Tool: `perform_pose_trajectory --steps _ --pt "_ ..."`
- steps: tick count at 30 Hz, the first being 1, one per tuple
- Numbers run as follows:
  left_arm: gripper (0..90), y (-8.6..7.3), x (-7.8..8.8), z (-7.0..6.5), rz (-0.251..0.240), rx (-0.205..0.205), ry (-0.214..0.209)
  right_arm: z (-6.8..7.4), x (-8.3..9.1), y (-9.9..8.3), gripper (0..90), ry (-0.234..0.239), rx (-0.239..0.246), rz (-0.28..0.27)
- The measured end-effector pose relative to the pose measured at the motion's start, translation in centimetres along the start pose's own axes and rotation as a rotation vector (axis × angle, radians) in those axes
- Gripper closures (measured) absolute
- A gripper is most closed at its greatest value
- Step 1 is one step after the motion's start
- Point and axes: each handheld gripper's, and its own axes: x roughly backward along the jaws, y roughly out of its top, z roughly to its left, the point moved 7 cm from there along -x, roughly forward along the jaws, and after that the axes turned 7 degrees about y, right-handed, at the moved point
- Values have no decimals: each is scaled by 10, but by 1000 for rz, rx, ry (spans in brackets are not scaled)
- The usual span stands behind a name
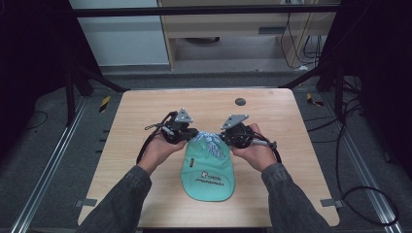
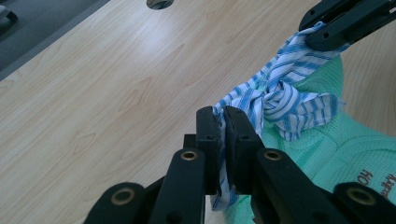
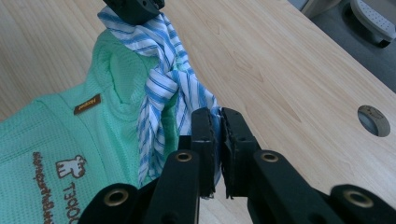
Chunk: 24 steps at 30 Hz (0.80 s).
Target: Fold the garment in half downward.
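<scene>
The wooden table (image 1: 145, 160) carries a mint-green bag (image 1: 208, 175) lying flat near the person's edge, its mouth gathered at the far end and knotted with a blue-striped tie (image 1: 210, 141). The left gripper (image 1: 187, 136) is clamped on one end of the tie, the right gripper (image 1: 224, 138) on the other. The right gripper view shows a brown label (image 3: 87, 104) and printed logo (image 3: 70, 166); the left gripper view shows the knot (image 2: 275, 95) closer.
</scene>
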Motion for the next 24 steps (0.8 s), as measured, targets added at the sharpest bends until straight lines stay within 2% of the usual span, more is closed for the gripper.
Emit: perform_pose_trajectory --steps 6,11,15,17,24 --pt "851 7 1 2 -2 -26 2 -6 2 3 844 -7 3 -4" --pt "851 11 6 4 -11 -26 11 -7 6 8 844 -14 7 -12" --pt "850 13 11 4 -10 -26 36 -6 9 13 843 -32 9 -2" --pt "850 15 15 5 -9 -21 64 -5 10 18 843 -49 4 1" --pt "850 18 20 8 -18 -14 93 -3 13 25 843 -60 11 -18"
